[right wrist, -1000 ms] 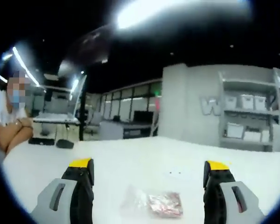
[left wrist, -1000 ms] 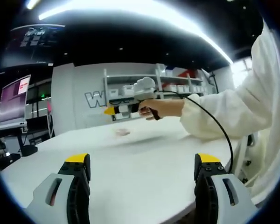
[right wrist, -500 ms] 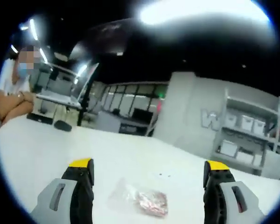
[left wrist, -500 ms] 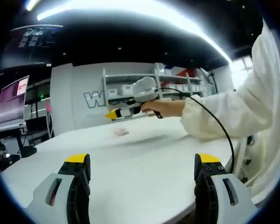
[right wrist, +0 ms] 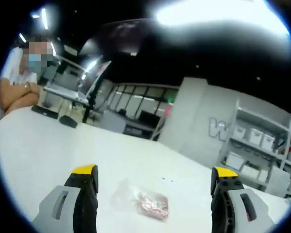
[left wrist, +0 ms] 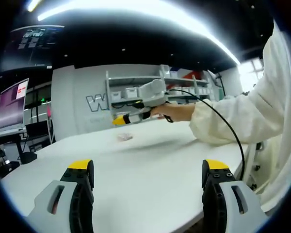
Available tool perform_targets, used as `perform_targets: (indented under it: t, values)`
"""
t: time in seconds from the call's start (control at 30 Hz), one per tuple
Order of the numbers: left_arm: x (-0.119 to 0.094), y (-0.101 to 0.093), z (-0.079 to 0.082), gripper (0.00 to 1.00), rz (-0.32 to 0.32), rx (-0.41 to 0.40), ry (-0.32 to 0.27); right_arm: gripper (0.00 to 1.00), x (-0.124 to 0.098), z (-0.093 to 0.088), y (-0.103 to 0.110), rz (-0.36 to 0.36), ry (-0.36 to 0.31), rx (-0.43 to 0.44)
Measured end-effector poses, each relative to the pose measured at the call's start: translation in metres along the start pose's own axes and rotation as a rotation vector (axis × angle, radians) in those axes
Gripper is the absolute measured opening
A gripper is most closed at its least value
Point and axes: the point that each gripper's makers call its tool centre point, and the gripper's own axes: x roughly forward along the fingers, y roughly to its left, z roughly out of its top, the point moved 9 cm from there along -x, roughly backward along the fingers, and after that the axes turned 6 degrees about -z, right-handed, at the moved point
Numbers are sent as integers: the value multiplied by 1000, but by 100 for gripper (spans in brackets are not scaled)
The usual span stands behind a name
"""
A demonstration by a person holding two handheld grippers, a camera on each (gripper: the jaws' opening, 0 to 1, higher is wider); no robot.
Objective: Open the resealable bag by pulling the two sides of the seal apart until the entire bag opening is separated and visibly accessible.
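The resealable bag (right wrist: 144,204) lies flat on the white desk (right wrist: 48,155), a small clear pouch with a crinkled, empty-looking transparent end on one side and a clump of reddish-pink contents bunched toward the other. In the right gripper view it sits between the two yellow-tipped jaws of the right gripper (right wrist: 155,177), a little beyond them and touching neither; those jaws stand wide apart with nothing held. I cannot tell from here whether the seal is closed.

In the left gripper view the same bag (left wrist: 124,137) shows as a small pale pink patch far across the desk (left wrist: 150,170), blurred and too small for detail. The right gripper (left wrist: 120,120) hangs above and just beside it, held in a hand (left wrist: 177,111) coming out of a white sleeve (left wrist: 242,116), with a black cable (left wrist: 223,128) looping down from it. The left gripper (left wrist: 148,170) is well apart from the bag, near the desk's front edge, its jaws spread wide and empty.
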Motion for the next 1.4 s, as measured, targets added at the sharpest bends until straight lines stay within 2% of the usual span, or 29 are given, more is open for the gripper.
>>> perform_targets:
  t: [0.17, 0.5, 0.83, 0.97, 1.23, 1.4]
  values:
    - [0, 0, 0, 91, 1, 0, 3, 98, -4, -2, -2, -4, -5, 73]
    - [-1, 0, 0, 91, 0, 0, 3, 96, -12, -11, -8, -3, 18, 279]
    - [-3, -1, 0, 91, 4, 2, 3, 96, -17, -11, -12, -10, 7, 386]
    - [-3, 0, 0, 91, 6, 1, 2, 95, -21, -9, -8, 9, 14, 406]
    - [-3, 0, -2, 91, 8, -7, 0, 95, -33, -6, -3, 31, 6, 393]
    - [-3, -1, -2, 91, 8, -7, 0, 95, -36, -7, -1, 40, 7, 427]
